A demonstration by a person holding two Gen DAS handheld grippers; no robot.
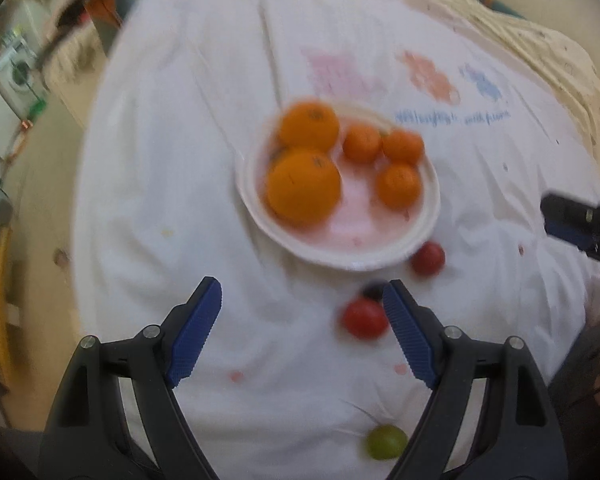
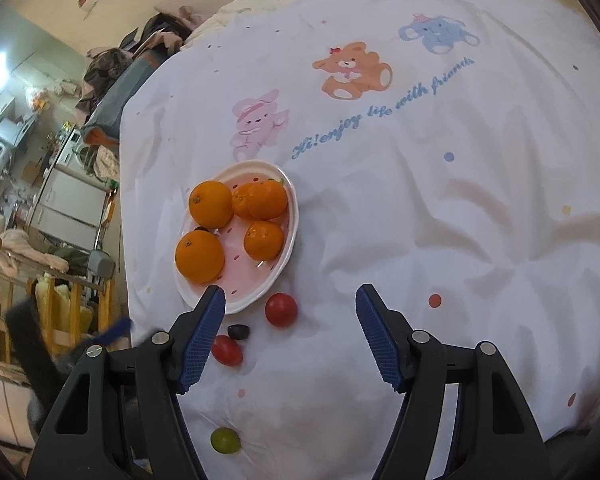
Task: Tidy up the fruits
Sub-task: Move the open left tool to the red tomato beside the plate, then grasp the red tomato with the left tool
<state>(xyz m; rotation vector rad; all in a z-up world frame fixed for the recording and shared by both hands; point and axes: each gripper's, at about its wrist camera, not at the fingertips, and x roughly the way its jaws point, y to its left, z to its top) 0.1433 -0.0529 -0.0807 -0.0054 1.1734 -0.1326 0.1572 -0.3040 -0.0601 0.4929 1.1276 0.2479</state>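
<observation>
My left hand-held gripper (image 1: 302, 304): spread wide, empty.
My right hand-held gripper (image 2: 290, 306): likewise.
Risk: red tomato (image 1: 364, 317) rolling off across the soft bed sheet (image 2: 420, 220) (a nudge would do).

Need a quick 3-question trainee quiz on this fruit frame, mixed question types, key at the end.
1. True or false: the plate holds five orange fruits.
2. Multiple choice: where does the green fruit lie? A) on the plate B) on the cloth, nearest the cameras C) in the right gripper
3. Fill in: both the left gripper and right gripper are ____.

Key: 1 true; 2 B; 3 open
</observation>
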